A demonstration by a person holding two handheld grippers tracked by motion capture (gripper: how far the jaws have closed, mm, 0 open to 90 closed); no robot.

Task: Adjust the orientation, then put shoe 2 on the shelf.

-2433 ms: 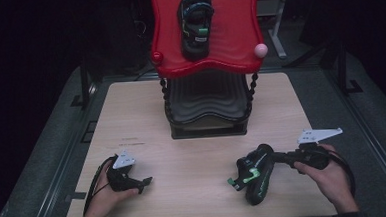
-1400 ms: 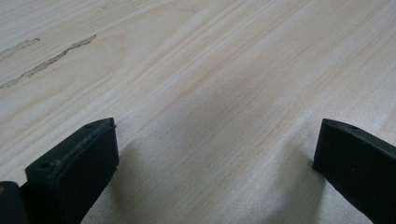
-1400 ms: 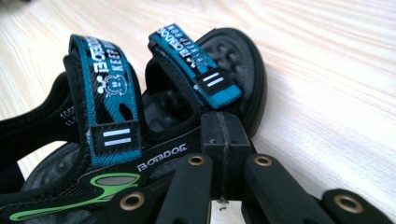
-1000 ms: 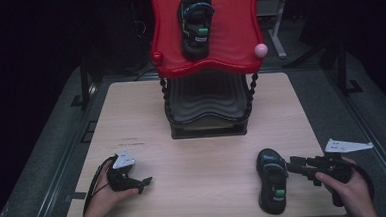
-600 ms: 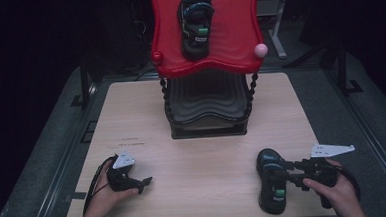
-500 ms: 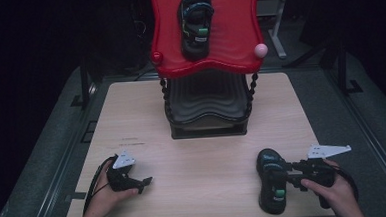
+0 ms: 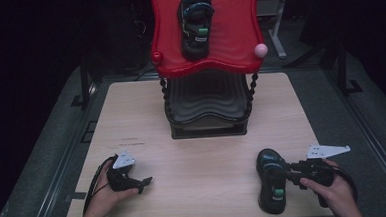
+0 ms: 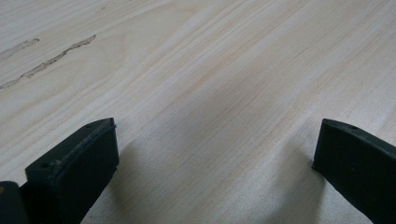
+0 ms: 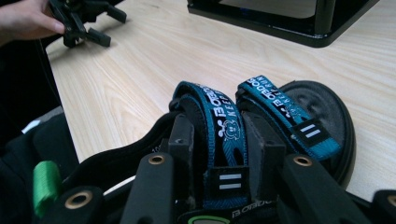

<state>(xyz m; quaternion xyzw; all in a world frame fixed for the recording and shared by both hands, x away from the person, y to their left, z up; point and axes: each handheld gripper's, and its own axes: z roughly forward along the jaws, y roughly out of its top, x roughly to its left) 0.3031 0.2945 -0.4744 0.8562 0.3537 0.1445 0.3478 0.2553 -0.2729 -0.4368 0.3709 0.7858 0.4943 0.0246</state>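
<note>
Two sandals: one on the red rack, one on the table. Right gripper pinches that sandal's blue strap. Left gripper sits wide open, holding nothing.

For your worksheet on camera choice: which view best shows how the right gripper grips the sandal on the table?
The right gripper view: its jaws close on the sandal's teal strap. The high view shows the right gripper against the sandal's side.

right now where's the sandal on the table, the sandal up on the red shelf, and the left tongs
sandal on the table (image 7: 272,188): high view, on its footbed.
sandal on the red shelf (image 7: 196,24): high view, on its straps.
left tongs (image 7: 146,181): high view, between the tips, resting on the table.
</note>
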